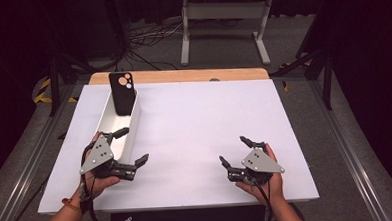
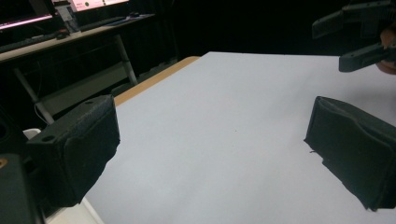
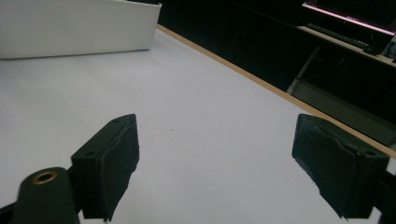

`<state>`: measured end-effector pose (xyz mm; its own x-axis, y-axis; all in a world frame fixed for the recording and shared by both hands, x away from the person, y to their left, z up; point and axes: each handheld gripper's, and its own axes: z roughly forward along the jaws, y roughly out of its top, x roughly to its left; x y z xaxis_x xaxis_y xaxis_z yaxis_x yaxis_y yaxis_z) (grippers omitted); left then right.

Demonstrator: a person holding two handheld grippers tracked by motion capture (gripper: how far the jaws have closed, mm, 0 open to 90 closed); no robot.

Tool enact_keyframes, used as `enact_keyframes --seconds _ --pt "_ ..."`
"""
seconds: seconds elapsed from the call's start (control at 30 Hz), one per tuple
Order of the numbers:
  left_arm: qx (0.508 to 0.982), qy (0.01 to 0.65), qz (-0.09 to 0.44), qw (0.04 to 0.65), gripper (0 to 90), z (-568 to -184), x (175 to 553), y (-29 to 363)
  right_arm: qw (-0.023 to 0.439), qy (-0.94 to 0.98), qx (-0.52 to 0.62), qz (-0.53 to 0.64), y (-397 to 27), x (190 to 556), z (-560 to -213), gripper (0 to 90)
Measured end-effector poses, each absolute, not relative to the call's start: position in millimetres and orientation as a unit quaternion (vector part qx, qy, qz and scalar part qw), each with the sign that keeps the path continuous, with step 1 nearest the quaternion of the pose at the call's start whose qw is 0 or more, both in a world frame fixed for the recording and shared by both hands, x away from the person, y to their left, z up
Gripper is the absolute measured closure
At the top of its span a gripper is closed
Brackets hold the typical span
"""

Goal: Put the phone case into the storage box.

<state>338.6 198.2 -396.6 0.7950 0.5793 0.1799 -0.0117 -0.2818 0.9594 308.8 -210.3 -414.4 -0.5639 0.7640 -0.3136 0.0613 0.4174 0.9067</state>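
A black phone (image 1: pixel 122 92) with a triple camera ring stands upright, leaning at the far end of a long white bin (image 1: pixel 134 124) on the left of the white table (image 1: pixel 199 120). My left gripper (image 1: pixel 131 146) is open beside the bin's near end, one jaw over the bin's rim, nothing between its jaws. In the left gripper view the left gripper (image 2: pixel 212 149) spans bare table, and the right gripper (image 2: pixel 359 32) shows far off. My right gripper (image 1: pixel 236 151) is open near the front right, empty. In its own view the right gripper (image 3: pixel 219 163) faces the bin (image 3: pixel 74 28).
A wooden strip (image 1: pixel 182 75) runs along the table's far edge. Behind it stand a white stand's legs (image 1: pixel 223 29) and cables on the floor. Metal rails (image 1: pixel 353 148) flank both sides. A desk with monitors (image 2: pixel 70 28) lies beyond the table.
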Motion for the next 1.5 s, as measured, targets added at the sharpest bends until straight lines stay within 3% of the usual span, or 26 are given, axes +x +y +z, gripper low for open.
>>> enact_keyframes --seconds 1.5 --pt "0.789 0.174 0.238 0.539 3.1 -420.9 328.3 176.1 0.369 0.758 0.254 0.474 -215.6 305.4 -415.9 14.5"
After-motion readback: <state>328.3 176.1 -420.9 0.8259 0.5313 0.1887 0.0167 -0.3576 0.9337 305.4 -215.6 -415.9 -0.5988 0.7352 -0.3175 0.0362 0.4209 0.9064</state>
